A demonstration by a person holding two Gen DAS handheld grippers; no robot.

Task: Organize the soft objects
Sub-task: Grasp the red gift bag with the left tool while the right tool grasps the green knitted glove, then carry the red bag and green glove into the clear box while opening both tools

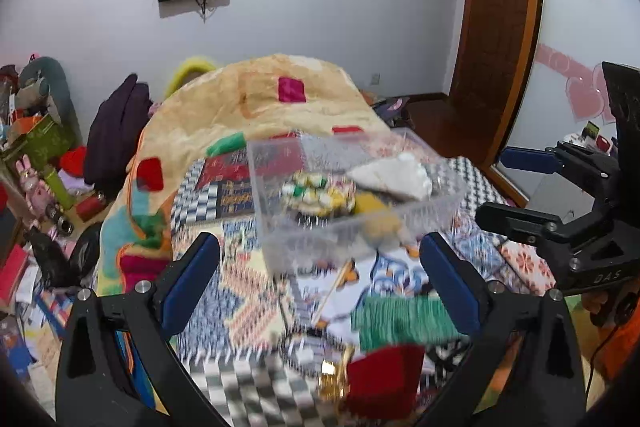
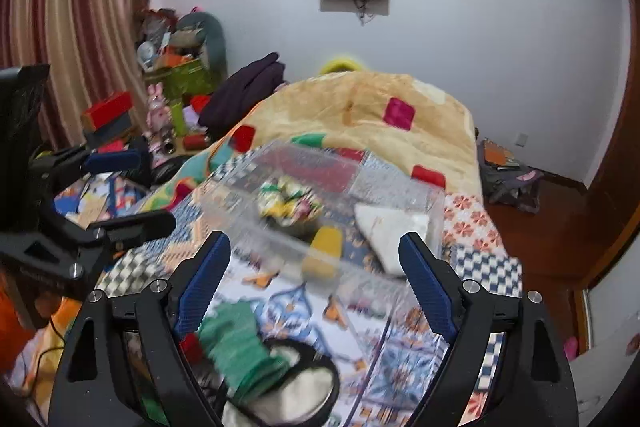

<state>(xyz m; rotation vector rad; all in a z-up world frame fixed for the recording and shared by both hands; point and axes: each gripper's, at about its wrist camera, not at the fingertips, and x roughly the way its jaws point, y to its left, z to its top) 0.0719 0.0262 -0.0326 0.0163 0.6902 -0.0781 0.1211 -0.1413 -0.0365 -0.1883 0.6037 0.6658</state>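
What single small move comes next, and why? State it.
Probably lower the right tongs onto the green knitted item just below them. Both tongs are open and hold nothing, the left tongs too, while the clear bin ahead already holds other soft items and the green piece lies outside it.

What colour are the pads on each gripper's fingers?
Blue pads on black gripper frames; clearest in the right wrist view.
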